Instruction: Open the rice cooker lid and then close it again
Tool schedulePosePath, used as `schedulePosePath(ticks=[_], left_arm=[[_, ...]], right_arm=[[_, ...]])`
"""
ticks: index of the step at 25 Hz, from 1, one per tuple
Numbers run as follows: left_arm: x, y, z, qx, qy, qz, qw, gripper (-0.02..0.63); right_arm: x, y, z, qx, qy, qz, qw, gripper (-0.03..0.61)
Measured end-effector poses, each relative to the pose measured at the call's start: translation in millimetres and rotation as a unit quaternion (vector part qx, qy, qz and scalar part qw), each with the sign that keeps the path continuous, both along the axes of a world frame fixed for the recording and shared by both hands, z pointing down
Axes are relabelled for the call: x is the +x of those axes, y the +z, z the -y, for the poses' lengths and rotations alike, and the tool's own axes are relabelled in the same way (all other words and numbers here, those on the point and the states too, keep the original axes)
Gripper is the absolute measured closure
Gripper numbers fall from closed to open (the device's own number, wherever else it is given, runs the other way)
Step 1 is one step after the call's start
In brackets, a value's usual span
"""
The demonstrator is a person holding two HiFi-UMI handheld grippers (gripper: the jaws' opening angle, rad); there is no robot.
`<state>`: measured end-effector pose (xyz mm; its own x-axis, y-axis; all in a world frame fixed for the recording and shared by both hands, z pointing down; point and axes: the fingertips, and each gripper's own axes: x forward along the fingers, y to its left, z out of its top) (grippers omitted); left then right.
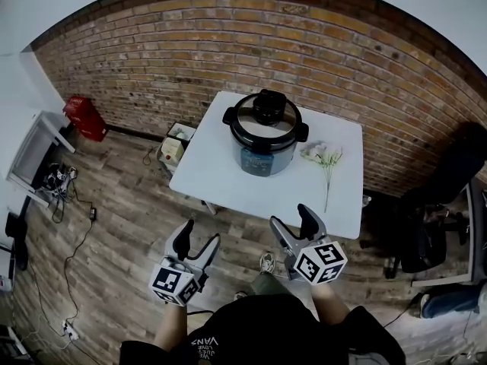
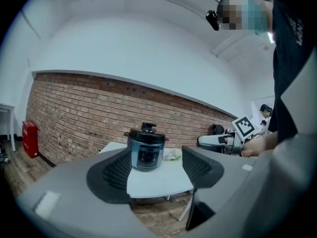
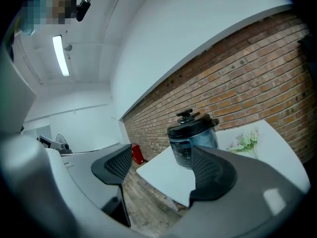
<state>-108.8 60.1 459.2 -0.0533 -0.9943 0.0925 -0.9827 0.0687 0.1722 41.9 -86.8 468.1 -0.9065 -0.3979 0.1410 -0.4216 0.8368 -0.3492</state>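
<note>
Rice cooker base hidden behind jaw of right gripper; control panel too small to read.

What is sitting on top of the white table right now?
A rice cooker, its lid shut, and a bunch of white flowers lying apart from it. The closed lid hides whatever is inside the rice cooker.

We are in what looks like a lab or office workroom, not a home kitchen. It has a bare brick wall, a wood-plank floor and a lone white table carrying the rice cooker. Loose cables and a power strip lie on the floor. A black office chair stands to one side, and a tube light glows overhead.
</note>
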Motion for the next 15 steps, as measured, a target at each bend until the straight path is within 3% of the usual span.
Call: schedulePosePath(ticks=[15], left_arm=[[-29.8, -11.5, 177.7, 0.0, 0.032, 0.032, 0.999, 0.318]], right_arm=[[-28.5, 6.4, 137.9, -0.006, -0.016, -0.014, 1.0, 0.213]])
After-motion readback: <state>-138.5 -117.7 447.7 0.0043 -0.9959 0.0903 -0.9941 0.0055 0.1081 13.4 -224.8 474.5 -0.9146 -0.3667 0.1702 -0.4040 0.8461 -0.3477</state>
